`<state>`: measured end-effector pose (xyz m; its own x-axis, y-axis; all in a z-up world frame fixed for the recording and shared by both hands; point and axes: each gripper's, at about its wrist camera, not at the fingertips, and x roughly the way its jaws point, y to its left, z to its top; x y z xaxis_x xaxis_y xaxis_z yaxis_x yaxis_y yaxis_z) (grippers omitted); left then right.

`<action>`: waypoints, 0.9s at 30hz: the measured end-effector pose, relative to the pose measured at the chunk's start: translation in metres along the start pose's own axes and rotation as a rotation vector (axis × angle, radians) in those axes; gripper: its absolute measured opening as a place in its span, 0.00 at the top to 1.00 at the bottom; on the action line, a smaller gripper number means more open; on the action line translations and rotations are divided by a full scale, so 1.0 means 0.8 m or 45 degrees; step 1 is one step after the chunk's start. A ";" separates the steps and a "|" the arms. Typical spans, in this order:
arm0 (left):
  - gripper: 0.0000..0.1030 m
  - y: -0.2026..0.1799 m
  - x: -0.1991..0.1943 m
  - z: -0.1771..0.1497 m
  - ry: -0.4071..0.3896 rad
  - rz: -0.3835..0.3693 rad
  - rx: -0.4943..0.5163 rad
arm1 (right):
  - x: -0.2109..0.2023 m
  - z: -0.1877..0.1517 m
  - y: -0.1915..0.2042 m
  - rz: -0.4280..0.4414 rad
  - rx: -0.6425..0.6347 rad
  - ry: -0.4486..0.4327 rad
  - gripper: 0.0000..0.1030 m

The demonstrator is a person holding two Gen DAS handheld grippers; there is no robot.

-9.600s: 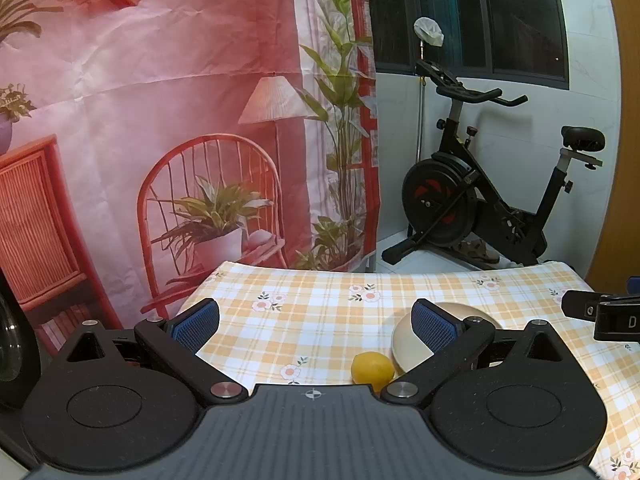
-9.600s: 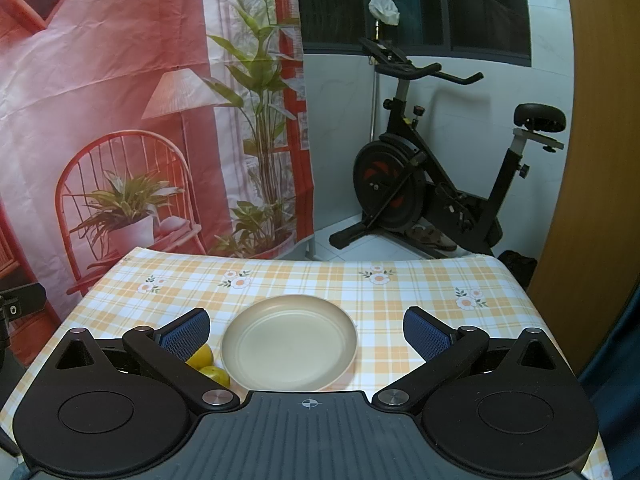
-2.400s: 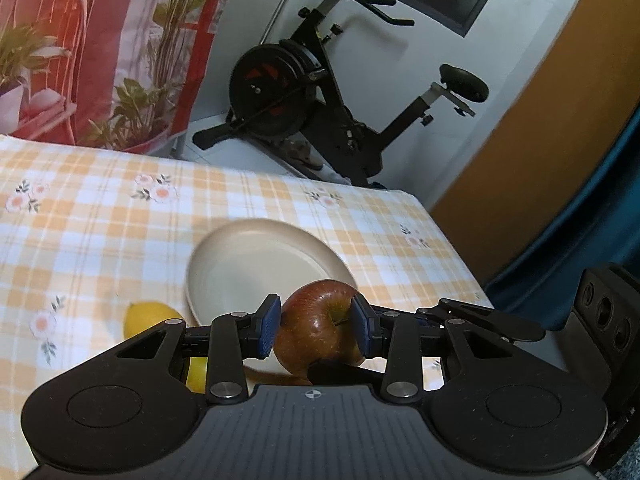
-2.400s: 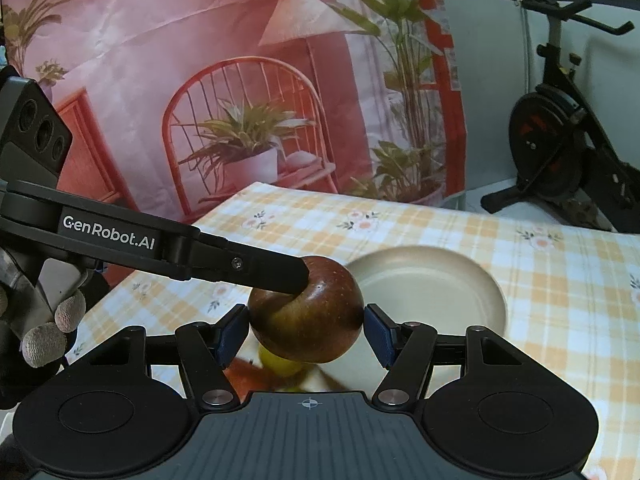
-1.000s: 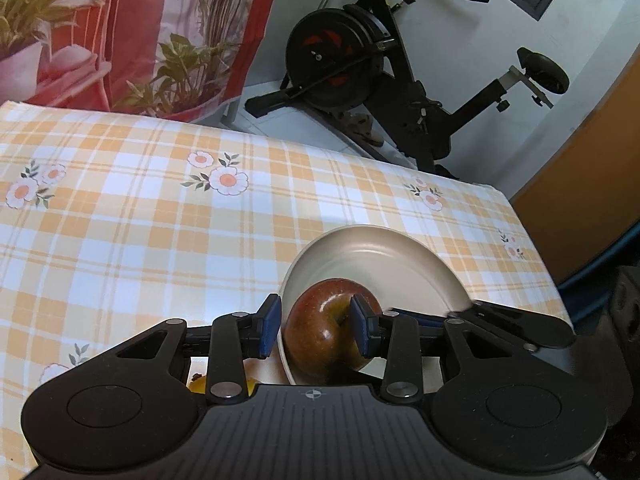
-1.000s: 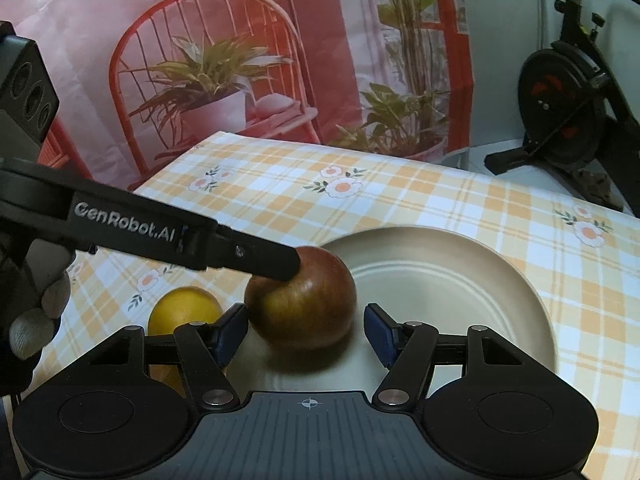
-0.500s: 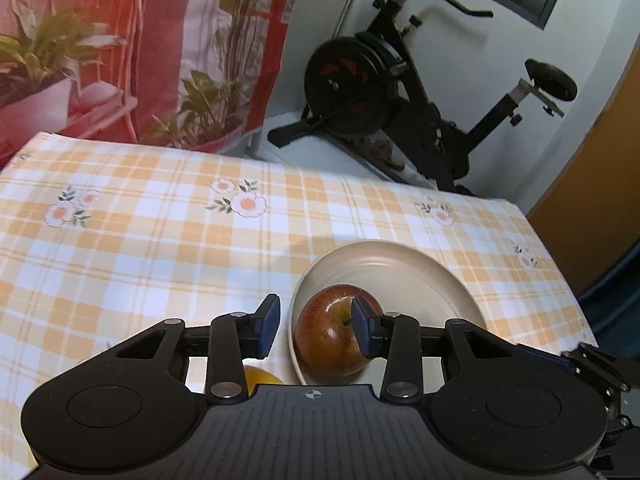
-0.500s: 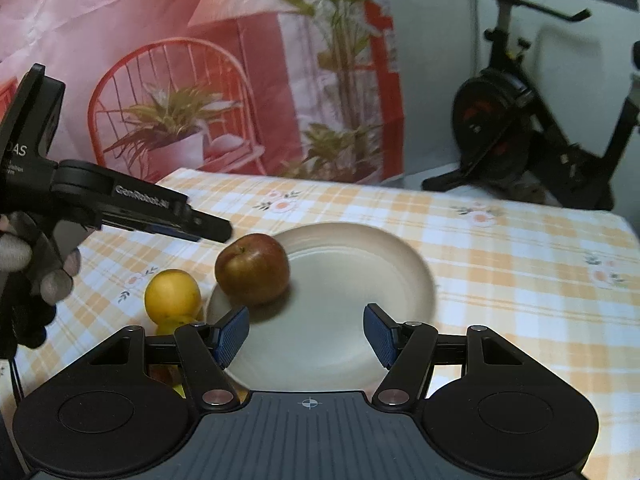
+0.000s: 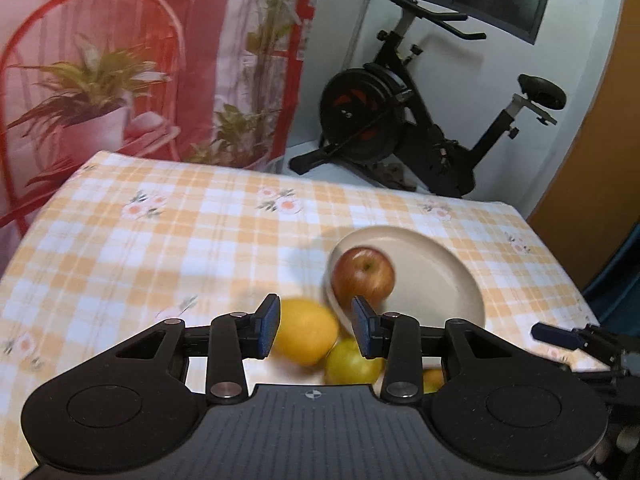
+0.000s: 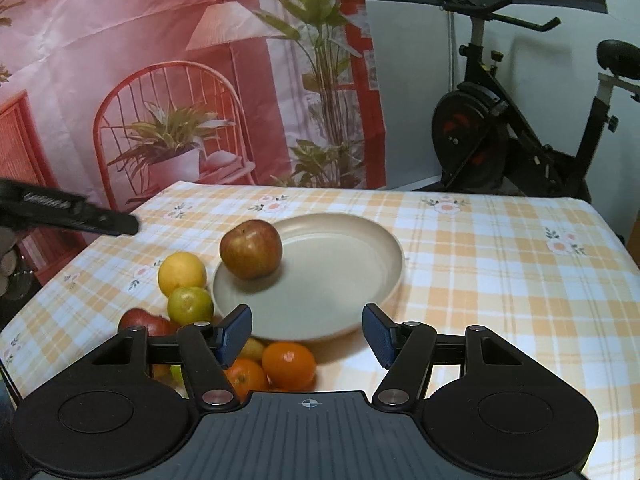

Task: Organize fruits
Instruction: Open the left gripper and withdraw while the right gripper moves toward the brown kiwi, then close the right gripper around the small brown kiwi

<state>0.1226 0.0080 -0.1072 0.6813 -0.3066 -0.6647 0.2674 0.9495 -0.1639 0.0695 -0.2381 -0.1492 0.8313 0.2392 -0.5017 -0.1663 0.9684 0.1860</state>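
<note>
A red apple (image 9: 364, 276) (image 10: 251, 248) sits on the left side of the beige plate (image 9: 436, 280) (image 10: 340, 272). My left gripper (image 9: 316, 332) hovers open, short of the plate. A lemon (image 9: 306, 332) (image 10: 182, 273) lies on the cloth beyond the gap between its pads, which do not press on it. A green citrus (image 9: 352, 362) (image 10: 190, 305), a second red apple (image 10: 144, 322) and two oranges (image 10: 289, 364) cluster by the plate's near-left rim. My right gripper (image 10: 307, 334) is over the near rim, its jaws closing with nothing between them.
The checked tablecloth (image 9: 200, 240) (image 10: 500, 280) covers the table, bare to the right of the plate and at the far left. An exercise bike (image 9: 400, 128) (image 10: 520, 140) and a pink printed backdrop (image 10: 160, 80) stand behind the table's far edge.
The left gripper has left the apple on the plate and drawn back and up to the left. The right gripper has pulled back too, bringing the fruit cluster into view.
</note>
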 end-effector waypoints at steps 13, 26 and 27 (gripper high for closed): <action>0.60 0.015 -0.038 -0.084 0.139 0.006 -0.043 | -0.017 -0.034 -0.003 -0.005 0.008 0.052 0.46; 0.60 0.007 -0.046 -0.114 0.153 0.004 -0.086 | -0.029 -0.072 0.011 0.018 -0.070 0.168 0.56; 0.60 0.007 -0.046 -0.115 0.152 0.004 -0.091 | -0.029 -0.074 0.011 0.017 -0.075 0.173 0.57</action>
<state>0.0359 0.0303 -0.1508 0.5948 -0.2978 -0.7467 0.2135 0.9540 -0.2104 0.0170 -0.2311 -0.1862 0.7499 0.2559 -0.6101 -0.2114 0.9665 0.1456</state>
